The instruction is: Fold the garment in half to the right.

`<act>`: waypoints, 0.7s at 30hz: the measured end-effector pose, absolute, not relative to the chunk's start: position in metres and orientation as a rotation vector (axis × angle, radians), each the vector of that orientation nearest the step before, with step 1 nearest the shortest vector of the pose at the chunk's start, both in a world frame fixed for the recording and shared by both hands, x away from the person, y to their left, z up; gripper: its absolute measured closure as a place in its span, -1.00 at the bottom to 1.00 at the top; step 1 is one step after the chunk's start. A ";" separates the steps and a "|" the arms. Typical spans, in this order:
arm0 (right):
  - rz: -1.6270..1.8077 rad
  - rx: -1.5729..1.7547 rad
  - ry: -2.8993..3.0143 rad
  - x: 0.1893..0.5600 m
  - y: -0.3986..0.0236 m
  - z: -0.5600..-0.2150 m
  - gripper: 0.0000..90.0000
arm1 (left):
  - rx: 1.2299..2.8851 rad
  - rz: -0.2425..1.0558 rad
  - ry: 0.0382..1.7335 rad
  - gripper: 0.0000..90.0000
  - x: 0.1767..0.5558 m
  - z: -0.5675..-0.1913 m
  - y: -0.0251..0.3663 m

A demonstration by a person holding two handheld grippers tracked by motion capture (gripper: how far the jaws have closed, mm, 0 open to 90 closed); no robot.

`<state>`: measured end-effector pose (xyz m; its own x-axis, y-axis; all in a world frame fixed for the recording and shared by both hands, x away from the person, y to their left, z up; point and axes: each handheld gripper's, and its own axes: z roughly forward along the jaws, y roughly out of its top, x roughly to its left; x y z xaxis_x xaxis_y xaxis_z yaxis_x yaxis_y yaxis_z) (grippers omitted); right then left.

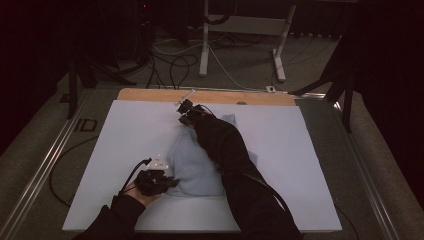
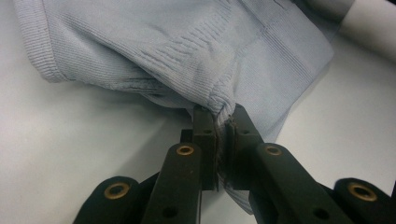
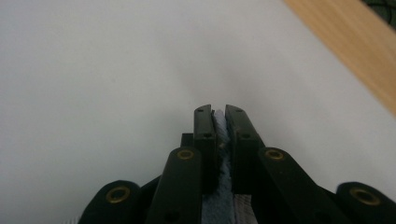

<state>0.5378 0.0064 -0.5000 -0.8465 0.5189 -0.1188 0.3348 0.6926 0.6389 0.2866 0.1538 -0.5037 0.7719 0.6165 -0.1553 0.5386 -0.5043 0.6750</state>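
Garment, pale blue knit, on white table cover: left gripper clamped on one edge, right gripper pinching another.

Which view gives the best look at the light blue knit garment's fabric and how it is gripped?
The left gripper view: the light blue knit garment shows its ribbed hem and knit texture, bunched between the left gripper jaws. The high view shows the whole garment small and dim, partly under a sleeve. The right gripper view shows a thin strip pinched between its jaws.
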 end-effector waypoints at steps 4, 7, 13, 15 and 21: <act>0.926 0.672 2.607 0.537 0.004 -0.492 0.89 | 2.219 0.136 0.857 0.90 0.286 -0.502 0.153; 0.944 0.661 2.597 0.536 0.001 -0.484 0.89 | 2.224 0.143 0.850 0.90 0.285 -0.500 0.153; 0.974 0.654 2.582 0.534 -0.002 -0.472 0.89 | 2.228 0.157 0.835 0.90 0.283 -0.492 0.150; 0.991 0.655 2.573 0.534 -0.004 -0.466 0.89 | 2.230 0.162 0.830 0.90 0.283 -0.488 0.148; 1.002 0.643 2.562 0.532 -0.008 -0.457 0.89 | 2.232 0.175 0.811 0.90 0.282 -0.479 0.145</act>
